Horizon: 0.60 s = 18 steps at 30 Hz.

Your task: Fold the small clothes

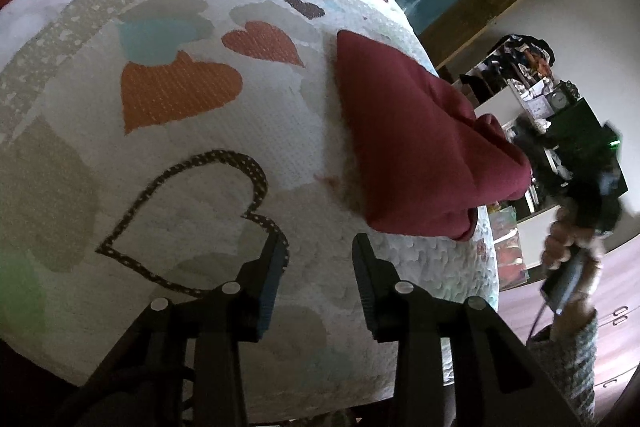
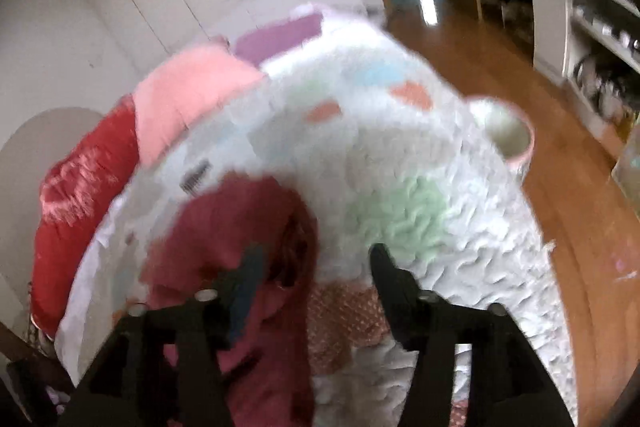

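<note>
Item under inspection: one maroon garment (image 1: pixel 416 143), lying on the bed's heart-patterned quilt (image 1: pixel 180 163) close to the bed's edge, at about 2 o'clock from the left claw (image 1: pixel 320 267) in the left wrist view. It sits partly folded, with thick rolled layers bunched along the side nearest the edge.

Left claw: jaws part-open, nothing between them, hovering above bare quilt and clear of the garment.

Right claw (image 2: pixel 316 267): jaws apart. The right wrist view is blurred; the garment (image 2: pixel 240 227) lies under and around the left finger, at 10 o'clock, but no pinch on the cloth is visible.

Handling judgement: the cloth looks soft, light and limp, likely a thick knit. It should drape and slump when lifted, and not slip. Best hold appears to be a flat corner or a single-layer hem, away from the bulky roll. Fragility: none apparent.
</note>
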Each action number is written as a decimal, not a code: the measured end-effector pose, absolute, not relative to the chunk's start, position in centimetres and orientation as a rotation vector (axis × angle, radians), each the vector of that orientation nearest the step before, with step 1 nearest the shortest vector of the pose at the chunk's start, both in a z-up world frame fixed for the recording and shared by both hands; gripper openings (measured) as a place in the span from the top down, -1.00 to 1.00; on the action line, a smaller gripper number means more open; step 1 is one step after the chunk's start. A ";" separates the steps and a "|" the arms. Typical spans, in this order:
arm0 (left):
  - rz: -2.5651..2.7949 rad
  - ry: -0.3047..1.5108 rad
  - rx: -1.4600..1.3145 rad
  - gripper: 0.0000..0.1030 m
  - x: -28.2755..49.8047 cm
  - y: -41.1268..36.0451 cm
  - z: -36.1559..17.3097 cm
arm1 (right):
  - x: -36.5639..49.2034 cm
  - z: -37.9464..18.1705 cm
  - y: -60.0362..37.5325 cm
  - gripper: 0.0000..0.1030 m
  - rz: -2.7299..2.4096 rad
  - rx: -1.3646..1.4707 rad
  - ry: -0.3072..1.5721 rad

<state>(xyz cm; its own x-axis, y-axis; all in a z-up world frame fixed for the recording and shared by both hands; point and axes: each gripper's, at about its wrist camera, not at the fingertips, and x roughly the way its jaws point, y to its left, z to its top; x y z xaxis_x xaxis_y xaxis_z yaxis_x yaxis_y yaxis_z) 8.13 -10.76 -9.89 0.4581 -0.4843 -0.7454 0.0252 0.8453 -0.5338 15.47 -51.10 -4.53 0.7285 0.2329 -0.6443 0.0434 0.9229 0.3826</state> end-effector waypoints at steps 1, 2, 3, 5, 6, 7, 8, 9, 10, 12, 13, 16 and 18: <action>-0.334 1.063 -0.487 0.35 8.0 -11.1 -10.0 | 15.1 -3.6 -50.2 0.16 0.152 0.390 0.733; -0.338 1.066 -0.479 0.35 7.9 -11.5 -10.0 | 14.8 -3.1 -49.5 0.18 0.189 0.379 0.718; -0.344 1.068 -0.466 0.35 7.7 -11.8 -9.9 | 14.4 -2.7 -48.4 0.18 0.237 0.360 0.707; -0.349 1.061 -0.430 0.35 7.3 -12.2 -9.5 | 14.3 -2.7 -45.6 0.20 0.357 0.335 0.713; -0.349 1.054 -0.416 0.34 7.1 -12.3 -9.3 | 14.5 -3.2 -44.7 0.20 0.402 0.329 0.724; -0.348 1.046 -0.405 0.33 7.0 -12.3 -8.9 | 14.8 -4.1 -43.9 0.20 0.424 0.321 0.746; -0.346 1.039 -0.400 0.32 6.9 -12.1 -8.7 | 15.0 -5.0 -43.7 0.20 0.421 0.325 0.765; -0.342 1.033 -0.398 0.31 6.9 -11.9 -8.5 | 15.2 -6.2 -43.9 0.22 0.403 0.345 0.788; -0.337 1.027 -0.399 0.30 6.9 -11.6 -8.4 | 15.5 -7.6 -44.6 0.25 0.371 0.380 0.814; -0.330 1.027 -0.403 0.28 7.3 -11.3 -8.3 | 15.4 -11.3 -47.9 0.29 0.276 0.550 0.858; -0.329 1.035 -0.410 0.27 7.8 -11.2 -8.4 | 15.2 -12.4 -49.2 0.50 0.267 0.628 0.856; -0.357 1.060 -0.430 0.27 10.1 -11.8 -8.6 | 13.4 -14.9 -52.2 0.57 0.274 0.815 0.829; -0.375 1.063 -0.414 0.21 11.6 -12.6 -8.5 | 12.6 -14.6 -53.2 0.51 0.266 0.816 0.843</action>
<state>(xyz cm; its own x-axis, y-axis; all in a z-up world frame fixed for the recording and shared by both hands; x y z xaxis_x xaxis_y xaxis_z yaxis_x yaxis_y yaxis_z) 11.64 -12.60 -8.51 0.4376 -0.4860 -0.7565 0.0960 0.8618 -0.4981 12.64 -53.16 -14.57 0.6544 0.5108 -0.5575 0.0976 0.6740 0.7323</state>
